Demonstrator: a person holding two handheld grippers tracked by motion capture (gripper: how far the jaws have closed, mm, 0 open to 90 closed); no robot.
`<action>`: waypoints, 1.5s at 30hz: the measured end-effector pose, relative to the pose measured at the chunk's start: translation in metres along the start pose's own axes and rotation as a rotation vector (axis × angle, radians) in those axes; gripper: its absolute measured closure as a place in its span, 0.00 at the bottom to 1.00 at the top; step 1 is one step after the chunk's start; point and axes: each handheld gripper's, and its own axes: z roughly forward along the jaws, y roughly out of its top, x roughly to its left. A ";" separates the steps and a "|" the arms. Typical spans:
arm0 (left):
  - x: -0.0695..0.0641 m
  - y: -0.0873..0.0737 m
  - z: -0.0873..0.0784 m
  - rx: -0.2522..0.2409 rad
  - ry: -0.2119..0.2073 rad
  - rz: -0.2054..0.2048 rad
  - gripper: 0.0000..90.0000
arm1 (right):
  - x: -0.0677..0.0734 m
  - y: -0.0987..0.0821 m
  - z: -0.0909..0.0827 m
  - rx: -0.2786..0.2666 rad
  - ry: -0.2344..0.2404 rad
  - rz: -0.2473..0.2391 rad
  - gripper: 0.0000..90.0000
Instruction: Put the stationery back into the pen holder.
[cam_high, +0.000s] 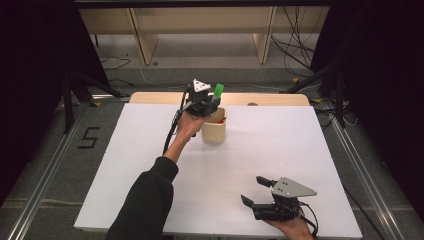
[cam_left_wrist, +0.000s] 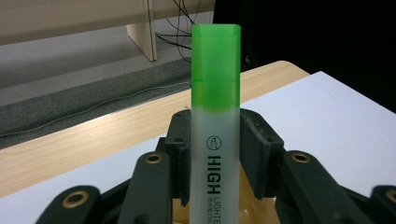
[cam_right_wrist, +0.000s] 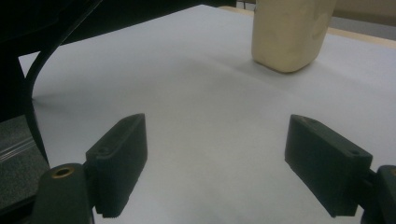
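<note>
The desk has a smooth white top, with a strip of pale wood along its far edge. Behind it, on the grey floor, are black cables and the legs of a light wooden shelf.

A beige cup with rounded walls and a matt surface stands on the far middle part of the desk; something red shows inside it, too small to tell. No thing stands between the cup and the right tongs.

The left tongs are just above the rim of the cup, at its far left side. Their black pads are closed on a highlighter with a milky translucent body, black letters and a clear green cap. The highlighter stands almost upright, cap up, over the cup. The left arm in a dark sleeve reaches far across the desk.

The right tongs rest low at the near right edge, wide open and holding nothing, pointing left towards the cup.
</note>
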 end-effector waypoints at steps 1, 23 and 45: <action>0.000 0.000 0.000 0.000 -0.001 0.000 0.73 | 0.000 0.000 0.000 0.000 0.000 0.001 0.24; -0.002 -0.007 0.009 0.074 -0.023 0.005 0.69 | -0.001 -0.001 0.000 0.000 -0.003 0.001 0.24; -0.007 0.002 -0.062 0.144 -0.128 0.024 0.34 | -0.001 -0.001 0.000 0.008 -0.015 0.001 0.24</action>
